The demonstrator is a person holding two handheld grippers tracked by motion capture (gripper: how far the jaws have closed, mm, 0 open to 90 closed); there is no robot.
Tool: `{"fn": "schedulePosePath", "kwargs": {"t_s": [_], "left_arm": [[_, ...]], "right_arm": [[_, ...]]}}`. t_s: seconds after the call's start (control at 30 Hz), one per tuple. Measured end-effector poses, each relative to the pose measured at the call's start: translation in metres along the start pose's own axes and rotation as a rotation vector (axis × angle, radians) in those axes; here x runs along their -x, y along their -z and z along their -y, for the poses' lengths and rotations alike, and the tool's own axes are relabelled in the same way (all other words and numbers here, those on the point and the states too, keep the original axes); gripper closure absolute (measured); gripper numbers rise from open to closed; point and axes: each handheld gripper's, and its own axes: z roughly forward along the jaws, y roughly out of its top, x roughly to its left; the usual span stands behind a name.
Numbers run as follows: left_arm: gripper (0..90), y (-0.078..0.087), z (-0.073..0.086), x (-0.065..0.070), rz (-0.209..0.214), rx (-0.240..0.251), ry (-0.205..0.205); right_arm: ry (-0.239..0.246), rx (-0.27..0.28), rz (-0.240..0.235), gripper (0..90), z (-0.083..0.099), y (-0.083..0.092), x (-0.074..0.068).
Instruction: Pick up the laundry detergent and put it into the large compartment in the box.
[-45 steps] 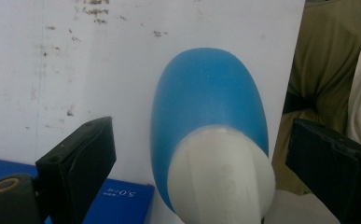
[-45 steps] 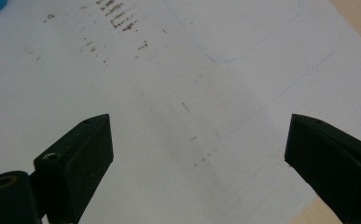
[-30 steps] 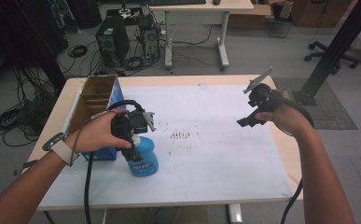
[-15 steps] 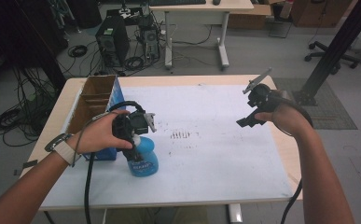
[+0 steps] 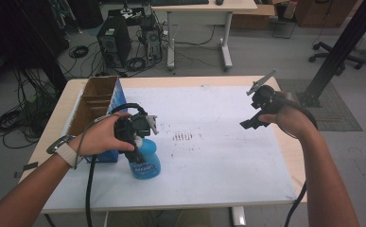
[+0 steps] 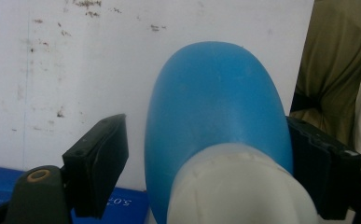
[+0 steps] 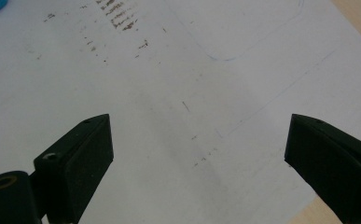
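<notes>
Here the blue bottle (image 5: 145,158) stands upright on the white sheet (image 5: 218,142) in the lower left of the high view, just beside a cardboard box (image 5: 93,101) with a blue side. The left gripper (image 5: 138,137) sits right over it, pointing down along the bottle's long axis, and its jaws have just been closing with the bottle's neck between them. In the left gripper view one jaw lies against the blue bottle (image 6: 215,107) while the other still shows a gap, so the grip looks unfinished. The right gripper (image 5: 254,111) hangs well apart at the right, jaws wide and empty, so the left hand is clearly the nearer one.
</notes>
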Motion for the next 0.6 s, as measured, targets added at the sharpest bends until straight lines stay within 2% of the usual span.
{"fn": "schedulePosePath", "kwargs": {"t_s": [0.6], "left_arm": [[31.1, -0.0010, 0.0011, 0.0006, 0.006, 0.001, 0.000]], "right_arm": [[-0.004, 0.005, 0.003, 7.8, 0.0015, 0.0019, -0.0002]]}}
